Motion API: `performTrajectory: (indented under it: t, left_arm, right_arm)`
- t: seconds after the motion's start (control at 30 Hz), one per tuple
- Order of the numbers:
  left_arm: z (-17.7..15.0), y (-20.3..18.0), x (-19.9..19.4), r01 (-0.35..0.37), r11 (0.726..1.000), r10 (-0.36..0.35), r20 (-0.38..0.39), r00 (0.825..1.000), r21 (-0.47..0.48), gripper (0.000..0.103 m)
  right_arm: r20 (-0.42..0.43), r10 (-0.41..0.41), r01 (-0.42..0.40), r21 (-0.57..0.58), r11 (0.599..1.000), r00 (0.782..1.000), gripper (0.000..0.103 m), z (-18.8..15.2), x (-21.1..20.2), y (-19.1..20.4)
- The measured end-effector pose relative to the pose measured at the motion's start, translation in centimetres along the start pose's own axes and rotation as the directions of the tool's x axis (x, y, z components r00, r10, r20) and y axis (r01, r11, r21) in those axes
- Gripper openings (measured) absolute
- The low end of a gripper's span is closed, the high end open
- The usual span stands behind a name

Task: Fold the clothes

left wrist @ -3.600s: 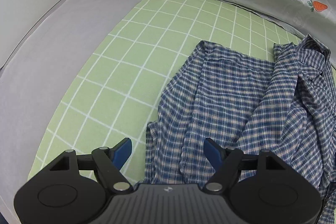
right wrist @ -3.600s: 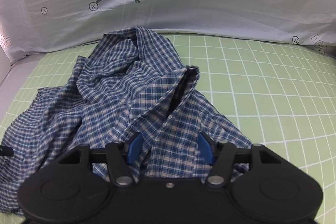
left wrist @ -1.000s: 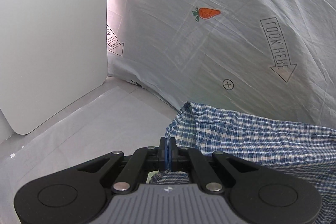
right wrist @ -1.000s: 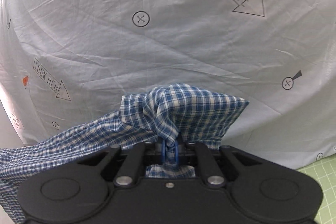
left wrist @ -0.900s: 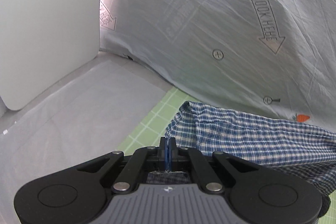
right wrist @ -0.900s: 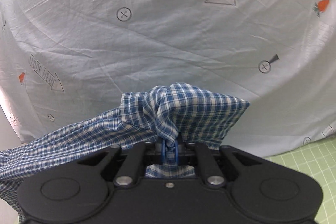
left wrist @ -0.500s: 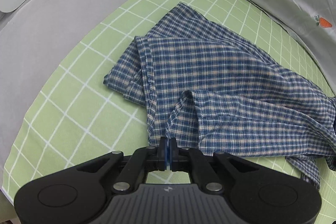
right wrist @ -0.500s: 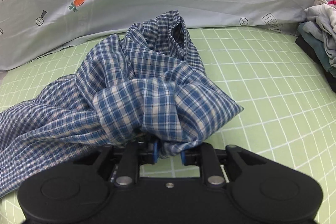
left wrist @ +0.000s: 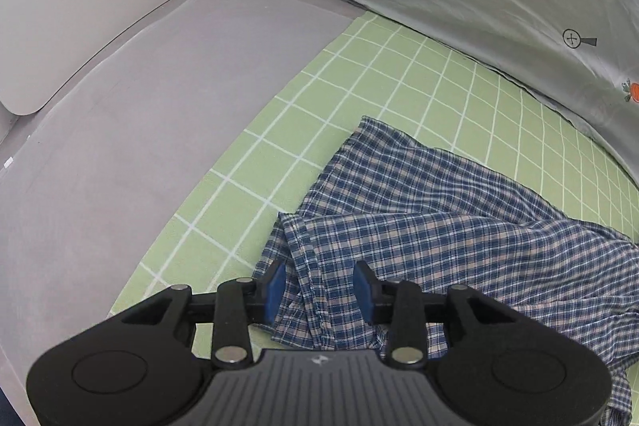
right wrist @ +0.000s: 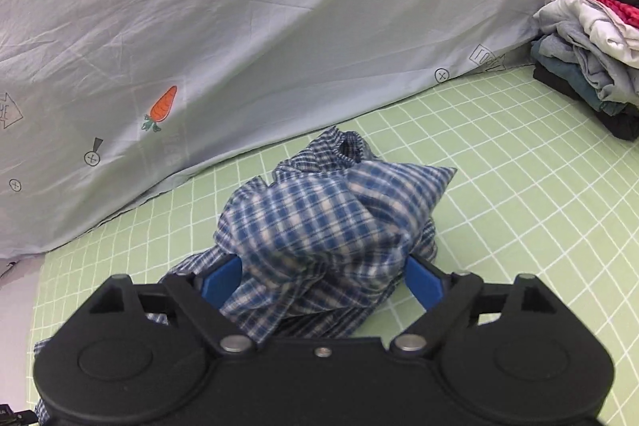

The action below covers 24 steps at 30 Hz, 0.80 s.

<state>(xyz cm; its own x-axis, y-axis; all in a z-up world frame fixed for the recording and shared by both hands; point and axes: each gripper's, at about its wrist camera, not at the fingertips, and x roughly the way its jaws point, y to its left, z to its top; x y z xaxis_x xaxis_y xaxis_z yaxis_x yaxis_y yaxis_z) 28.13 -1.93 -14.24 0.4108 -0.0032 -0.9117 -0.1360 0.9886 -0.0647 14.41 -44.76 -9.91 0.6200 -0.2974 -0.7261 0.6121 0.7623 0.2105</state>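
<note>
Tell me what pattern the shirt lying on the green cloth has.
The shirt is a blue, navy and white plaid check, clearest in the left wrist view.

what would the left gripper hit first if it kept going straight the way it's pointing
Most likely the plaid shirt: the left gripper angles down with its jaws opening and the shirt's folded edge between them, lying on the green checked sheet. Depth is hard to judge.

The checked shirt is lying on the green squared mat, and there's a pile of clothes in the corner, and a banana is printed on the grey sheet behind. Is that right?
Almost. The picture printed on the grey sheet is a carrot, orange with green leaves, not a banana; the right wrist view shows it plainly. The rest holds: the checked shirt lies on the green squared mat, and a pile of clothes sits in the corner.
</note>
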Motion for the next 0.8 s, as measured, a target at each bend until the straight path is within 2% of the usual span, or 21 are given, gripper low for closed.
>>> performTrajectory:
  t: [0.17, 0.27, 0.33, 0.37, 0.4, 0.47, 0.5, 0.6, 0.77, 0.8]
  left_arm:
    - [-1.2, -0.9, 1.3, 0.010, 1.000, -0.010, -0.036, 0.999, -0.011, 0.040]
    - [-1.9, -1.9, 1.8, -0.013, 0.999, 0.014, -0.046, 0.999, 0.037, 0.040]
    - [-2.5, -2.5, 2.0, -0.022, 0.998, 0.026, -0.064, 0.998, 0.059, 0.040]
    - [-2.8, -2.7, 2.1, -0.016, 0.998, 0.021, -0.076, 0.997, 0.063, 0.040]
    - [-3.2, -2.9, 2.0, -0.007, 0.998, 0.013, -0.084, 0.996, 0.067, 0.040]
    - [-4.1, -3.2, 1.8, 0.000, 0.997, 0.007, -0.094, 0.996, 0.071, 0.040]
    - [-4.6, -3.4, 1.6, -0.002, 0.997, 0.009, -0.097, 0.995, 0.072, 0.040]
    - [-6.1, -3.7, 1.0, -0.001, 0.998, 0.008, -0.113, 0.994, 0.066, 0.040]
    - [-8.6, -5.8, -0.1, -0.026, 0.995, 0.036, -0.104, 0.994, 0.093, 0.042]
    - [-8.9, -6.1, -0.2, -0.030, 0.995, 0.040, -0.107, 0.993, 0.095, 0.043]
  right_arm:
    - [-0.089, 0.018, -0.021, -0.036, 0.999, 0.996, 0.096, -1.2, 2.3, 1.4]
    - [-0.138, 0.037, -0.037, 0.000, 0.999, 0.990, 0.096, -1.8, 4.3, 1.0]
    - [-0.169, 0.052, -0.048, 0.026, 0.999, 0.984, 0.078, -2.2, 5.6, 0.7]
    - [-0.196, 0.074, -0.066, 0.047, 0.997, 0.978, 0.037, -2.4, 6.1, 0.3]
    - [-0.226, 0.100, -0.086, 0.070, 0.994, 0.969, 0.006, -2.5, 6.6, -0.1]
    - [-0.224, 0.118, -0.092, 0.124, 0.988, 0.967, 0.003, -2.8, 6.5, -1.0]
    - [-0.209, 0.108, -0.088, 0.103, 0.991, 0.972, 0.000, -3.0, 6.0, -1.3]
    - [-0.148, 0.015, -0.013, 0.017, 1.000, 0.989, 0.000, -2.9, 4.2, -2.7]
    - [-0.140, 0.023, -0.006, 0.121, 0.993, 0.990, 0.000, -1.7, 2.3, -7.1]
    - [-0.140, 0.027, -0.008, 0.137, 0.991, 0.990, 0.004, -1.5, 2.0, -7.9]
